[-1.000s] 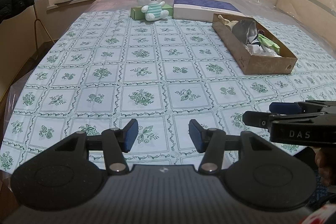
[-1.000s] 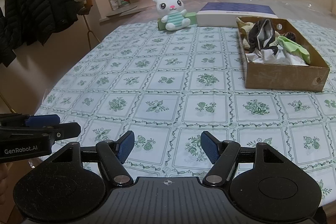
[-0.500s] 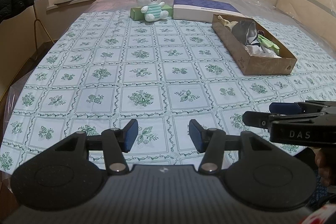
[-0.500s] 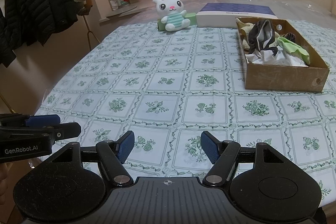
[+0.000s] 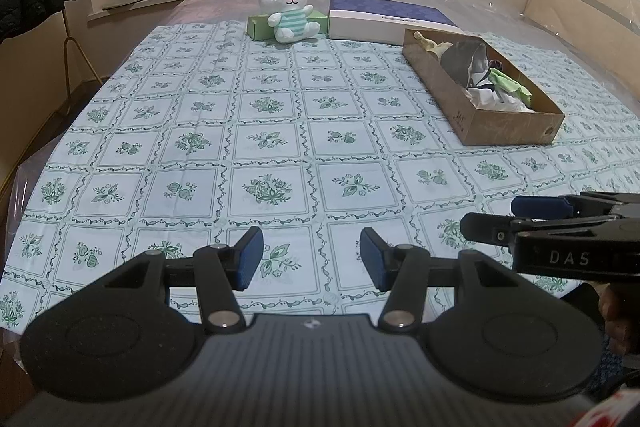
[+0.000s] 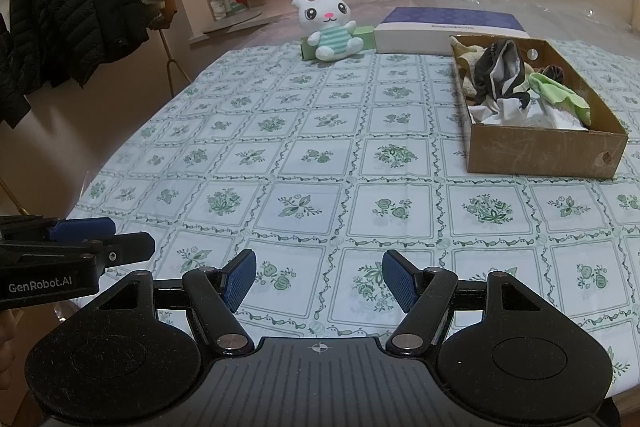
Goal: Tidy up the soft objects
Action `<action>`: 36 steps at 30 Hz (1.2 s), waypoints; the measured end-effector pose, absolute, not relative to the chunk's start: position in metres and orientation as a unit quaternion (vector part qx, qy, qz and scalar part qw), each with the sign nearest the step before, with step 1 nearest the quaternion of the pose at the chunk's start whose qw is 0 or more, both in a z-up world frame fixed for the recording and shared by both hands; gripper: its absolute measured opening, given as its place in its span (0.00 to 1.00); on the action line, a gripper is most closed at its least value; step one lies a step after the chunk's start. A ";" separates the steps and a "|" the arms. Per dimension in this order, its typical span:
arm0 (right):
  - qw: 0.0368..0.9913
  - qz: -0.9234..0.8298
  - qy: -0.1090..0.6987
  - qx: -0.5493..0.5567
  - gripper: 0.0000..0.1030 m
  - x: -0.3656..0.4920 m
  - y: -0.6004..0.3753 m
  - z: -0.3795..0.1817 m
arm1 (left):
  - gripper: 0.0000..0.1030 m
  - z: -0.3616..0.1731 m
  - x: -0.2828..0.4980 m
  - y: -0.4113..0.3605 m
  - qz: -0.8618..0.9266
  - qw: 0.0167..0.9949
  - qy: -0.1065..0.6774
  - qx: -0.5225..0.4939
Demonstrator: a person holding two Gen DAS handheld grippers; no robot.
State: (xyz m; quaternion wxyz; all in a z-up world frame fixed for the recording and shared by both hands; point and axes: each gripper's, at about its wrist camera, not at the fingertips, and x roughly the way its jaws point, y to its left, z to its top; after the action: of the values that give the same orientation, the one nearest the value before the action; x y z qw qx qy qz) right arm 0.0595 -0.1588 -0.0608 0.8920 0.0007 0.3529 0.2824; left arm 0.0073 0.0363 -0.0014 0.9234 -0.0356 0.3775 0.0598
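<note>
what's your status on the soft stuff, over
Left gripper and right gripper open, empty, above tablecloth. Plush bunny upright at far edge; cardboard box holds cloths. Nothing in the way.

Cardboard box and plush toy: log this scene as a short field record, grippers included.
surface: tablecloth with green floral squares
cardboard box: right side, open top, holds crumpled cloths
plush toy: far end, upright, leaning on green box
flat blue-topped box: beside green box
left gripper: open, empty
right gripper: open, empty
</note>
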 end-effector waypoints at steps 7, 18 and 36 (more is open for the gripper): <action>0.892 0.283 0.353 0.001 0.68 0.060 -0.159 -0.060 | 0.49 -0.001 0.008 0.036 0.059 0.924 0.377 -0.036; 0.892 0.282 0.354 0.000 0.68 0.060 -0.157 -0.060 | 0.49 0.001 0.009 0.037 0.059 0.924 0.377 -0.037; 0.891 0.282 0.355 0.000 0.68 0.061 -0.158 -0.061 | 0.49 -0.001 0.009 0.039 0.059 0.924 0.377 -0.038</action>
State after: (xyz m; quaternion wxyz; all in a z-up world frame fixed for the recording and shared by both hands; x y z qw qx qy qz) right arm 0.0608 -0.1580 -0.0612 0.8914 0.0001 0.3545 0.2823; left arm 0.0091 0.0388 -0.0006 0.9235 -0.0380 0.3770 0.0592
